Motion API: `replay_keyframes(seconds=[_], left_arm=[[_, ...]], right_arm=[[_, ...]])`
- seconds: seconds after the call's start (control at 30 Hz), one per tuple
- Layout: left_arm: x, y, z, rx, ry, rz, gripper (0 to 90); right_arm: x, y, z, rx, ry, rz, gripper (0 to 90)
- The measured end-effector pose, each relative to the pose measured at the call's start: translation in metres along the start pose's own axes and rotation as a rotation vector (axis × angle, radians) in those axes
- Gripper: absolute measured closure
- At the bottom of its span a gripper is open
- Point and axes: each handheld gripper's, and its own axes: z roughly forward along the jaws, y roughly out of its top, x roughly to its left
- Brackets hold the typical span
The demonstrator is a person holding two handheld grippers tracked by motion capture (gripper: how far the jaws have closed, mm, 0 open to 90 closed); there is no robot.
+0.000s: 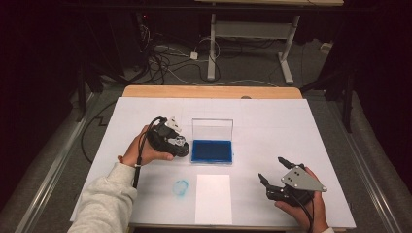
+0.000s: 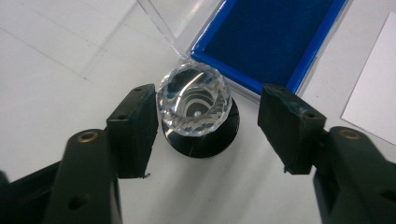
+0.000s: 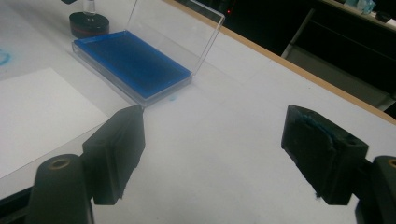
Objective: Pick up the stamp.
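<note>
A stamp (image 2: 194,100) with a clear faceted knob and a round black base stands upright on the white table cover, just left of an ink pad (image 1: 212,150). The pad is blue and sits in a clear case whose lid stands open. My left gripper (image 1: 180,144) reaches over the stamp with the knob between its jaws. In the left gripper view one pad (image 2: 135,126) lies against the knob and the other pad (image 2: 287,126) stands well off it, so my left gripper (image 2: 208,126) is open. My right gripper (image 1: 270,168) rests open and empty at the front right of the table.
A blank white paper (image 1: 213,198) lies in front of the ink pad, with a faint blue stamped smudge (image 1: 181,187) to its left. The table's wooden far edge (image 1: 209,91) runs behind the cover. Cables and another table's legs (image 1: 212,53) are on the floor beyond.
</note>
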Motion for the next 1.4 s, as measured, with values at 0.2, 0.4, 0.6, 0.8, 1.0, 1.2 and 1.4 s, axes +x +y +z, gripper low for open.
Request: replay_keyframes(seconds=[0.2, 0.4, 0.6, 0.8, 1.0, 1.2, 1.4], left_arm=[[0.005, 0.002, 0.002, -0.013, -0.016, -0.014, 40.7], [0.006, 0.004, 0.010, 0.006, -0.012, -0.013, 46.7], [0.007, 0.005, 0.011, 0.012, 0.003, 0.001, 52.5], [0.006, 0.006, 0.011, 0.018, 0.001, 0.015, 54.2], [0.007, 0.005, 0.012, 0.008, 0.006, 0.007, 54.5], [0.007, 0.005, 0.012, 0.008, 0.007, 0.012, 54.8], [0.004, 0.005, 0.012, 0.005, 0.027, 0.027, 55.0]], right_arm=[[0.000, -0.001, 0.001, 0.008, 0.001, -0.001, 21.6], [0.001, -0.001, 0.002, 0.007, 0.003, -0.008, 21.6], [0.002, -0.001, 0.002, 0.010, 0.005, -0.007, 21.8], [0.003, -0.002, 0.004, 0.018, 0.010, -0.014, 22.2], [0.003, -0.002, 0.004, 0.021, 0.013, -0.014, 22.4], [0.003, -0.002, 0.004, 0.024, 0.012, -0.015, 22.5], [0.003, -0.001, 0.003, 0.018, 0.015, -0.017, 22.5]])
